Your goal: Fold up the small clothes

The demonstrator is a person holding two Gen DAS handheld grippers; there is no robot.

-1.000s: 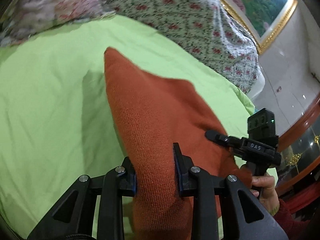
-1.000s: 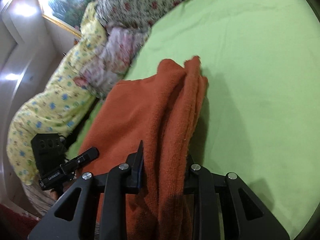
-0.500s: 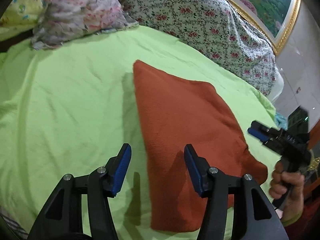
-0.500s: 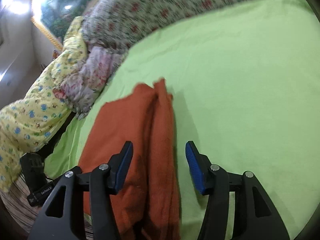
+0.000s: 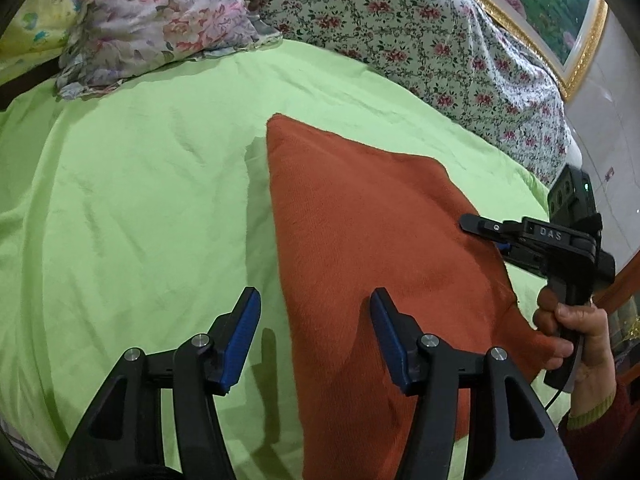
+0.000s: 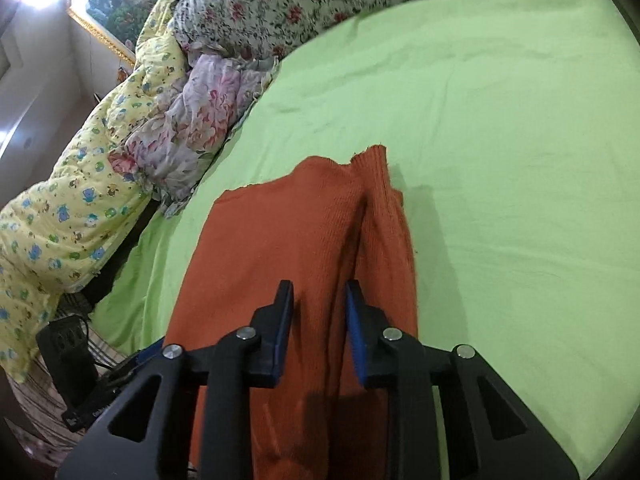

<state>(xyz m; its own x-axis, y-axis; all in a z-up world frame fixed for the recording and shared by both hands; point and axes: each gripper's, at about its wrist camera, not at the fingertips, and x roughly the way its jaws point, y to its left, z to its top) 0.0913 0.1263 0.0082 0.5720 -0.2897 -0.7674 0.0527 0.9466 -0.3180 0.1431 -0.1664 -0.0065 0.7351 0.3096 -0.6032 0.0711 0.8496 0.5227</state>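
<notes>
A rust-orange knitted garment [image 5: 372, 248] lies centre-frame on the lime-green bedsheet [image 5: 132, 208]. The left gripper [image 5: 314, 340] gapes wide; the right gripper [image 6: 318, 316], marked "DAS", pinches a garment ridge.

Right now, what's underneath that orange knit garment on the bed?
The orange knit garment lies on the light green bedsheet, which shows all around it. Its right edge is doubled over. Whether anything else lies under the fabric is hidden.

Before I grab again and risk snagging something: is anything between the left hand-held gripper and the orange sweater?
Nothing visible. The left hand-held gripper hangs open over the orange sweater, with only the green sheet beside it.
</notes>
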